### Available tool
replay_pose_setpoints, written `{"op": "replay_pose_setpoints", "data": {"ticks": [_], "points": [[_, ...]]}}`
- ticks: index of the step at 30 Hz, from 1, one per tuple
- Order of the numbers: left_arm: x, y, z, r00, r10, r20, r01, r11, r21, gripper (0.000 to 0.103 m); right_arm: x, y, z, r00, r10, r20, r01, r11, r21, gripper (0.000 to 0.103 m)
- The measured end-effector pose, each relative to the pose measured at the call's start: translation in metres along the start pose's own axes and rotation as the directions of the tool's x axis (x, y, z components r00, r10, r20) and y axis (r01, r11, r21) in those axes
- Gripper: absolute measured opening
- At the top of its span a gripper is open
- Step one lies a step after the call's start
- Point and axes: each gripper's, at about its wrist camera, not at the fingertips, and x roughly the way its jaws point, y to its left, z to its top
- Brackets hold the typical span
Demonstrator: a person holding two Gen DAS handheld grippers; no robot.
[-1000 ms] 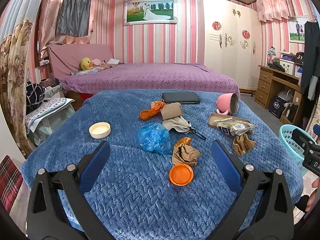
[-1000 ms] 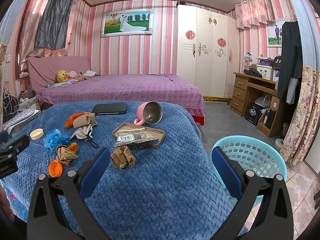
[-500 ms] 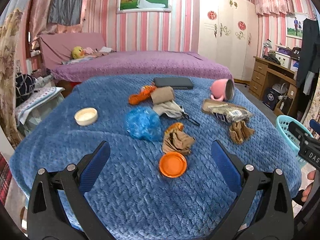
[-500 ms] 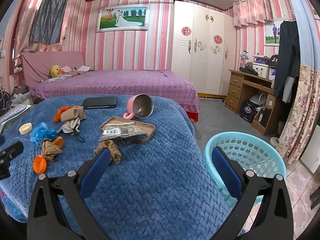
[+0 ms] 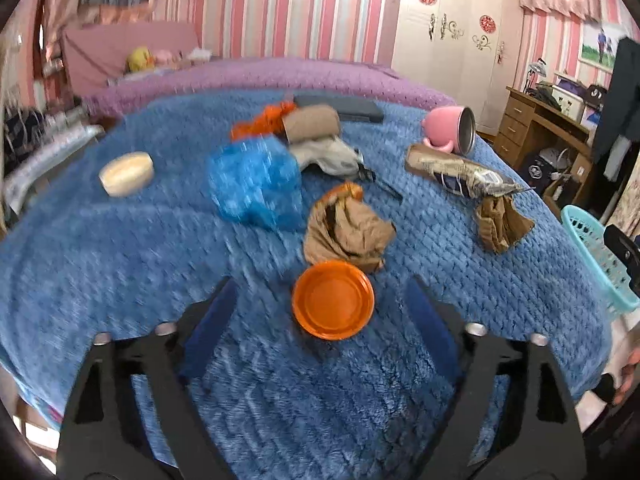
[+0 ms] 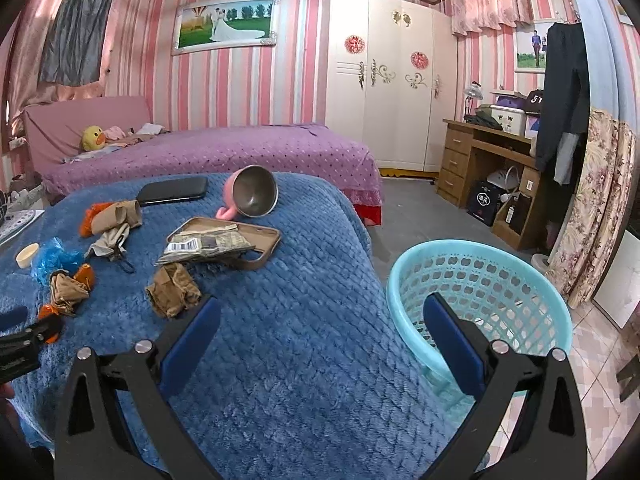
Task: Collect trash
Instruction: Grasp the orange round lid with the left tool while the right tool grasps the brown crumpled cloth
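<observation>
Trash lies on a blue blanket [image 5: 100,248]. An orange lid [image 5: 333,299] sits just ahead of my open, empty left gripper [image 5: 320,300]. Behind it lie crumpled brown paper [image 5: 348,232], a blue plastic bag [image 5: 256,184] and a second brown wad [image 5: 502,222]. My right gripper [image 6: 320,320] is open and empty over the blanket's right edge. The brown wad [image 6: 174,290] lies left of its left finger. The light blue basket [image 6: 480,300] stands on the floor behind its right finger.
A pink mug [image 6: 250,194] lies on its side behind a brown tray [image 6: 260,246] holding a foil wrapper [image 6: 204,245]. A dark tablet [image 6: 173,191], a paper roll [image 5: 311,123], a white lid [image 5: 126,174] and grey cloth [image 5: 328,156] are also there. Beyond stand a bed, wardrobe and desk.
My left gripper has moved down and forward toward the orange lid, which now looms larger between the fingers. My right gripper has shifted slightly closer to the blanket's edge and the basket.
</observation>
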Motion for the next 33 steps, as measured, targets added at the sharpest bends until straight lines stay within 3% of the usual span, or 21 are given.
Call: {"op": "replay_pose_setpoints", "data": {"ticks": [4,5,7,13,18,24,28,31,33], "points": [[0.007,-0.003,-0.001,1.0,0.012,-0.026,-0.011,1.0,0.026,0.05,0.005,0.003,-0.001,1.0,0.025,-0.013,-0.025,1.0,-0.003,0.099],[0.007,-0.003,0.001,1.0,0.002,-0.029,-0.001,1.0,0.027,0.038,0.008,0.006,-0.001,0.999,0.034,-0.021,-0.034,0.999,-0.01,0.099],[0.002,-0.002,0.002,0.999,-0.02,-0.026,0.02,1.0,0.014,0.039,0.012,0.012,-0.002,0.997,0.064,-0.042,-0.065,0.997,-0.029,0.099],[-0.022,0.001,0.013,1.0,0.004,0.026,-0.004,1.0,0.008,0.039,0.02,0.037,0.004,0.989,0.137,-0.063,-0.141,0.988,-0.06,0.099],[-0.038,0.0,0.048,0.988,0.081,0.127,-0.089,0.995,0.051,0.039,0.042,0.071,0.013,0.975,0.197,-0.108,-0.208,0.973,-0.105,0.099],[-0.038,0.014,0.082,0.976,0.08,0.202,-0.086,0.996,0.019,0.039,0.075,0.105,0.004,0.96,0.215,-0.181,-0.241,0.96,-0.139,0.099],[-0.024,0.027,0.078,0.983,0.093,0.161,-0.09,0.996,-0.026,0.039,0.087,0.112,0.003,0.957,0.209,-0.201,-0.24,0.96,-0.145,0.098],[-0.019,0.027,0.078,0.98,0.114,0.166,-0.111,0.994,-0.025,0.039,0.094,0.114,0.003,0.946,0.227,-0.233,-0.264,0.954,-0.142,0.08],[-0.018,0.027,0.076,0.976,0.135,0.169,-0.134,0.991,-0.016,0.039,0.1,0.115,0.002,0.933,0.248,-0.259,-0.287,0.95,-0.125,0.055]]}}
